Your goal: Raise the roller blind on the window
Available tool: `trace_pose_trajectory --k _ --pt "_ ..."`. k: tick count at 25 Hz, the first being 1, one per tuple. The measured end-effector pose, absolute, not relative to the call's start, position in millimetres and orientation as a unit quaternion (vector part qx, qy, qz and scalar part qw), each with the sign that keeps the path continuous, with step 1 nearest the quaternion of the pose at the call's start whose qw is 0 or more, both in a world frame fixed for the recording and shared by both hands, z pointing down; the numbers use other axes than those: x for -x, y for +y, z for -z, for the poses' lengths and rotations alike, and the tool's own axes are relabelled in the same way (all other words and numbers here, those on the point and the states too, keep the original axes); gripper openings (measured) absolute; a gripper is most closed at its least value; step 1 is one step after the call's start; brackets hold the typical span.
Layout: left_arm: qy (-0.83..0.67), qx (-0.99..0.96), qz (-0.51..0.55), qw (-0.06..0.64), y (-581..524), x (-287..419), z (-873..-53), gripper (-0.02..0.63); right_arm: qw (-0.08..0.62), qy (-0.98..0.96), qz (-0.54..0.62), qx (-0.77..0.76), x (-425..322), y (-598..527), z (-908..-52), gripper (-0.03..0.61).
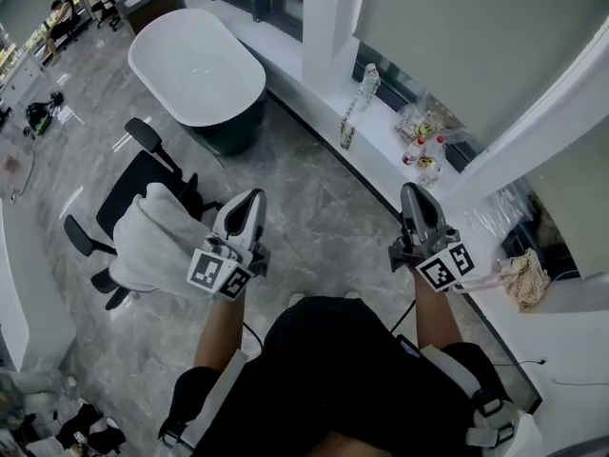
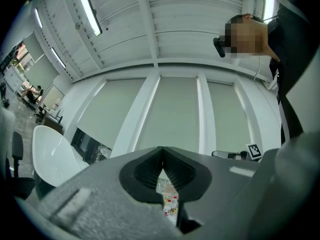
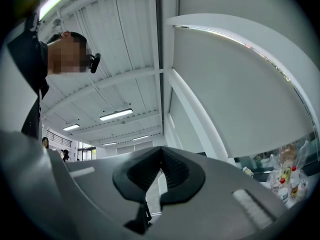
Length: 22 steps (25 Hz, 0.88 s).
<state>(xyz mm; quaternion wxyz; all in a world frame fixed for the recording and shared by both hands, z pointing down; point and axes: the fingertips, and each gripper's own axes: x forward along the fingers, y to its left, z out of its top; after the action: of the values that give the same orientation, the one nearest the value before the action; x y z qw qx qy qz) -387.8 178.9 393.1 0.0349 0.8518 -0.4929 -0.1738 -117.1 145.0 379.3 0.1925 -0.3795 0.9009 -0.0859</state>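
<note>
Both left gripper (image 1: 249,201) and right gripper (image 1: 412,194) have jaws together; pale roller blind (image 1: 466,46) (smooth) hangs low.

Bright, even indoor light; ceiling tube lamps (image 2: 91,12) glow white in both gripper views, and the polished floor (image 1: 314,208) shows a pale sheen with only faint shadows. The roller blind (image 1: 457,36) reads flat, matte, evenly lit. Gripper views bow hard toward dark rounded corners; head view is sharp, slightly curved at edges.

Grey grippers (image 1: 255,198) (image 1: 411,193), marker cubes (image 1: 219,274), probably black top (image 1: 343,350)
</note>
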Motion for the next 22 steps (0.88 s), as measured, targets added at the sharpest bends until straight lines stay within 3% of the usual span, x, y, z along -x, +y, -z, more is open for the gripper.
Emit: trace_pose_trajectory --k 10,22 --pt "-0.46 -0.874 0.15 0.051 137.5 383.0 -413.9 0.0 0.2 0.884 0.086 0.414 123.0 130.4 -384.2 0.002" --pt "-0.456 -0.877 0.152 0.028 36.7 347.8 -396.5 0.0 0.209 0.881 0.068 0.419 75.8 6.5 -382.6 0.002"
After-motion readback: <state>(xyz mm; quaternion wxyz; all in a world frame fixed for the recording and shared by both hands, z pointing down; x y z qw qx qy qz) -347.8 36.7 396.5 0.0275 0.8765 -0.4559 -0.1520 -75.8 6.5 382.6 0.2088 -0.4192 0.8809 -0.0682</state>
